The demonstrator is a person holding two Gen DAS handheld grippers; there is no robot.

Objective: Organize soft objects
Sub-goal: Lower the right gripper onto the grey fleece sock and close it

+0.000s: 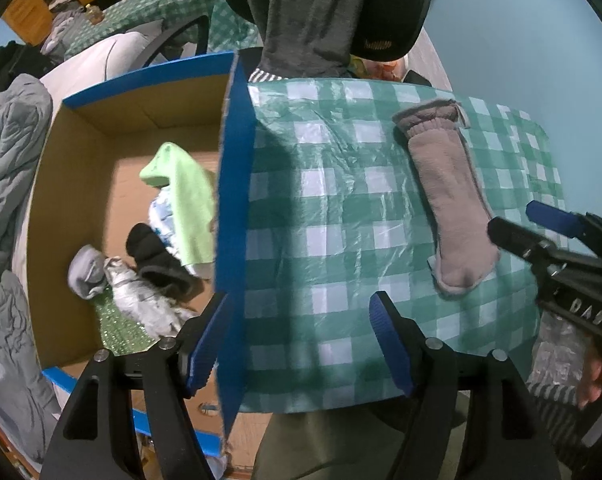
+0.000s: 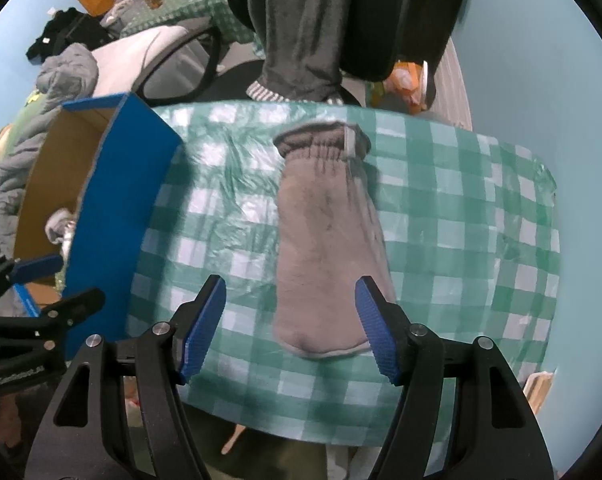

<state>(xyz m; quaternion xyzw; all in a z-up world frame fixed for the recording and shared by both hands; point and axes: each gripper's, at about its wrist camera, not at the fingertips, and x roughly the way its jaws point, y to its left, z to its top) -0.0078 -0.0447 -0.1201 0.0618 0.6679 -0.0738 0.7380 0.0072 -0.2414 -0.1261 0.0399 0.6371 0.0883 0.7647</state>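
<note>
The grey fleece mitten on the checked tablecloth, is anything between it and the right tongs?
Nothing visible: the grey fleece mitten lies alone on the green checked tablecloth, its closed end between the open right tongs. The blue-sided cardboard box stands off to one side.

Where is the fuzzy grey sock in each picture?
Left wrist view: the grey sock lies on the right side of the checked tablecloth, cuff at the far end, toe nearer the camera.
Right wrist view: the grey sock lies in the middle, its toe between the open right tongs.
Shared landmark: the blue cardboard box, left of the sock.
</note>
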